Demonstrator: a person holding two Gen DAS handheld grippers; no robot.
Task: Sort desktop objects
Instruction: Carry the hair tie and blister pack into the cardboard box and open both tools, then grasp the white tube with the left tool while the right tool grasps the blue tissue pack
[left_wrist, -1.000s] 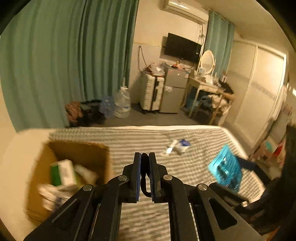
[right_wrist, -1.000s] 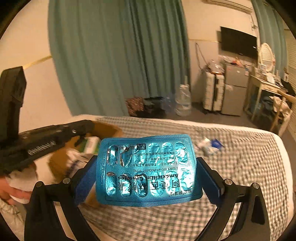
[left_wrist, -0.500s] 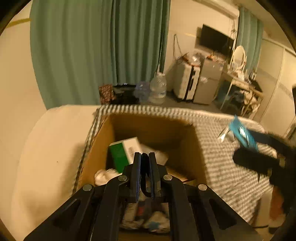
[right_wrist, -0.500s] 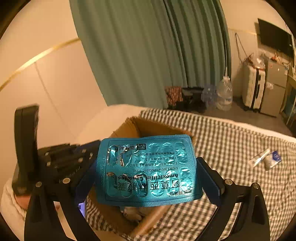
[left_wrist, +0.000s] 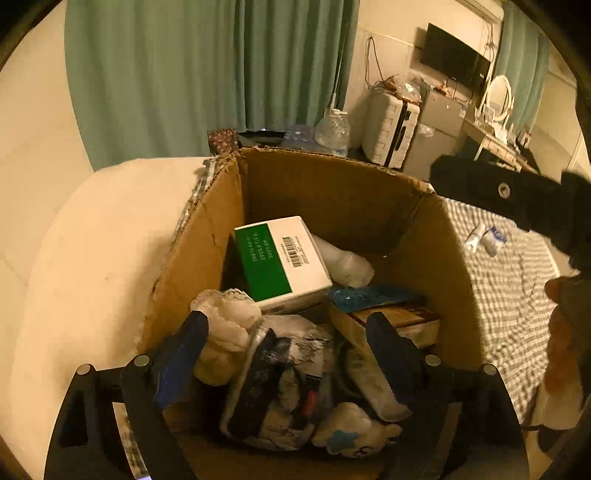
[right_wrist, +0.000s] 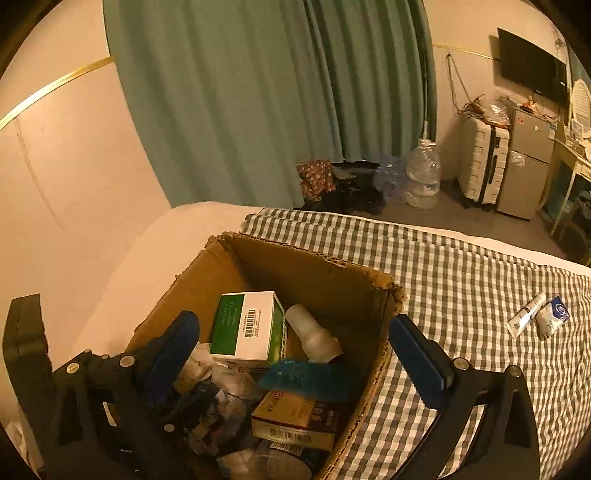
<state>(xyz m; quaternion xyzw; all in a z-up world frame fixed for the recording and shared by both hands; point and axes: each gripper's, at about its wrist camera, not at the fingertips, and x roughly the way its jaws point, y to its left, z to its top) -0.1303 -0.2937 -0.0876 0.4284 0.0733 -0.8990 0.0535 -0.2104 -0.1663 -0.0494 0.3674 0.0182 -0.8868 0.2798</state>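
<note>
A cardboard box (left_wrist: 332, 184) (right_wrist: 303, 266) on the checked cloth holds several items: a green and white carton (left_wrist: 280, 258) (right_wrist: 245, 325), a white bottle (right_wrist: 314, 332), a brown packet (right_wrist: 295, 421). The blue blister pack (right_wrist: 306, 376) (left_wrist: 369, 297) lies loose in the box, blurred, on the brown packet. My right gripper (right_wrist: 295, 354) is open and empty just above the box. My left gripper (left_wrist: 288, 354) is open and empty over the box's near end. A small white tube (right_wrist: 524, 315) and a white-blue sachet (right_wrist: 554, 317) lie on the cloth to the right.
The checked cloth (right_wrist: 461, 288) covers the bed to the right of the box. A bare white mattress (left_wrist: 92, 258) lies left of it. Water jugs (right_wrist: 421, 177), a suitcase (right_wrist: 480, 162) and a small fridge (right_wrist: 528, 166) stand on the floor beyond.
My right gripper opened and the blister pack dropped into the box. My left gripper opened from shut. Both moved closer over the box.
</note>
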